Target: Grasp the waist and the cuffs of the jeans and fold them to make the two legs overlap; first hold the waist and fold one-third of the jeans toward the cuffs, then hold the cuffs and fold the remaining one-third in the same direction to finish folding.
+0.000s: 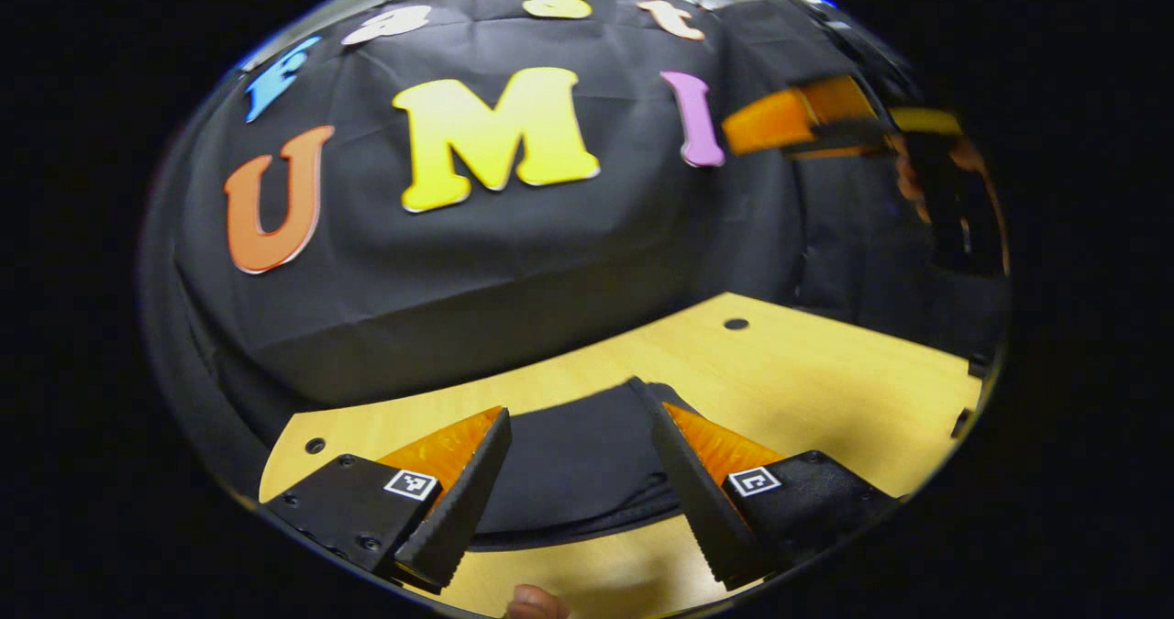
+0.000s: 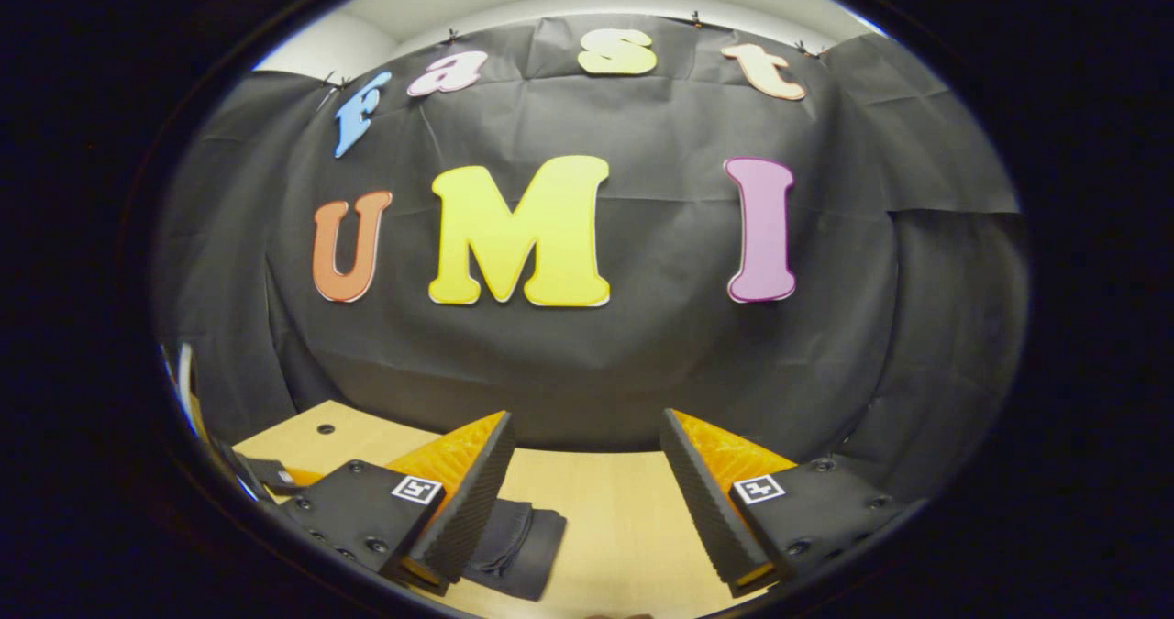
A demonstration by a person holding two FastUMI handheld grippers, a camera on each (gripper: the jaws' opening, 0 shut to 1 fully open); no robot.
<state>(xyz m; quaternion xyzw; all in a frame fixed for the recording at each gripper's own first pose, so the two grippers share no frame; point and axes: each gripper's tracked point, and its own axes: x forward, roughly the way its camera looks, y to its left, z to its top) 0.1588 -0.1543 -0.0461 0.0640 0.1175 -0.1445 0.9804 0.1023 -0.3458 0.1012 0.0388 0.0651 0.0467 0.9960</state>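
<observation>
The jeans (image 1: 573,458) lie as a compact dark bundle on the wooden table (image 1: 825,390), looking already folded. The left gripper (image 1: 580,491) hangs above them with its 2 fingers spread wide and empty, and the right gripper (image 2: 585,500) is raised beside them, equally spread. I'd say the best finish is lifting both straight away without snagging the top layer.

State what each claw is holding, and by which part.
Nothing. The left claw and right claw are both open above the dark jeans on the table.
</observation>
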